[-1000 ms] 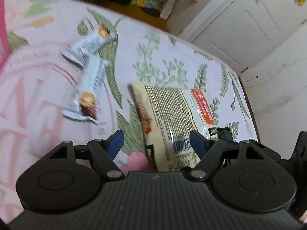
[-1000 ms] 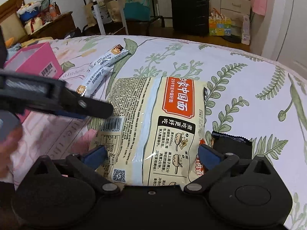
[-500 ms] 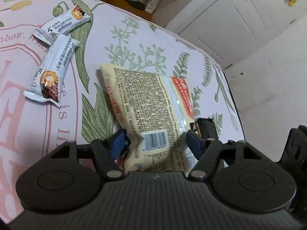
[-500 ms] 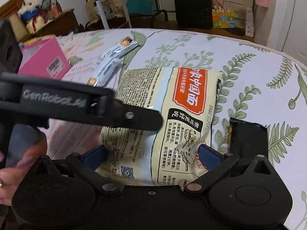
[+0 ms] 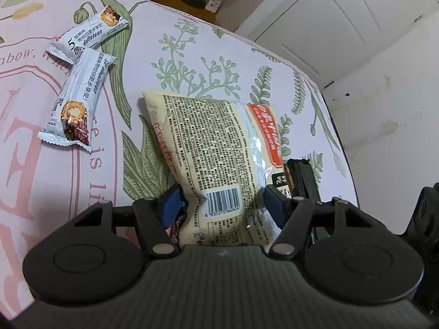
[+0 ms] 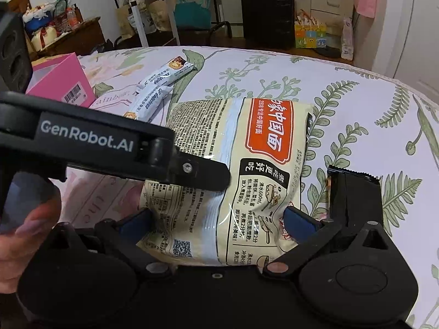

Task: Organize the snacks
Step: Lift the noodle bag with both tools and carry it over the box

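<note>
A cream noodle packet (image 5: 216, 148) with an orange label lies on the floral bedspread; it also shows in the right wrist view (image 6: 241, 170). My left gripper (image 5: 222, 205) is open with its blue pads on either side of the packet's near end. My right gripper (image 6: 216, 219) is open and straddles the packet's near edge too. The left gripper's black body (image 6: 115, 148) crosses the right wrist view above the packet. Two white snack bars (image 5: 79, 93) lie to the left. A black packet (image 6: 354, 197) lies right of the noodles.
A pink box (image 6: 60, 85) stands at the left on the bedspread. The bed's edge (image 5: 340, 142) runs along the right by a white wall. A black suitcase (image 6: 269, 11) and shelves stand beyond the bed.
My left gripper has moved forward and right so that the noodle packet now lies between its pads. The jaws have narrowed a little. My right gripper has stayed around the packet.
</note>
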### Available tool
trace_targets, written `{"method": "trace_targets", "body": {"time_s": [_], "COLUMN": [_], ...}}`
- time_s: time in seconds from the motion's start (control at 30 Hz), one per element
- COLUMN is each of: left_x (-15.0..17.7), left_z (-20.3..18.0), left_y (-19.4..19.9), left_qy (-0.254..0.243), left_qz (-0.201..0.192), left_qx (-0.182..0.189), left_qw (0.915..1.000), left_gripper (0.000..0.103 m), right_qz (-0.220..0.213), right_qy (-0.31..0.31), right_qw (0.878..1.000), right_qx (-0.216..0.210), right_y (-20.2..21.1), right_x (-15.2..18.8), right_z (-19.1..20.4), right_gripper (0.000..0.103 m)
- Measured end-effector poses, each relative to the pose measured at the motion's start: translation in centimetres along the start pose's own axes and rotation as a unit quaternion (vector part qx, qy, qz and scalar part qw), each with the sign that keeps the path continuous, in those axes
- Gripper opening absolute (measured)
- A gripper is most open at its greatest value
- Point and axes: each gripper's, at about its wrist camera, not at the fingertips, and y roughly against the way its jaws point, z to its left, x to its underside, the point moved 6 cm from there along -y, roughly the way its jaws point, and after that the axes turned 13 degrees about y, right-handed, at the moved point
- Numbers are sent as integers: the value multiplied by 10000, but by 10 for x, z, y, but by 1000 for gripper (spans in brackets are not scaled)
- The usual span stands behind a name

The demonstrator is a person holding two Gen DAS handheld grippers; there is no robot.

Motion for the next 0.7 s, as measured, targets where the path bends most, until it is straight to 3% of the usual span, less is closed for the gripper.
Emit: {"method": "trace_targets", "body": {"time_s": [0.33, 0.7], "left_x": [12, 17], "left_z": [-26, -27], "left_y": [30, 107], "left_qy": [-442, -503], "left_qz": [272, 331], "left_qx": [-353, -318], "left_qw": [9980, 9977], "left_gripper": [64, 64], "right_qz": [176, 93], "right_qy": [-153, 180], "right_qw": [9996, 9995], "right_qx": [-151, -255], "right_y": [29, 84], "right_x": [-10, -37], "right_z": [24, 77], "right_gripper": [96, 93]}}
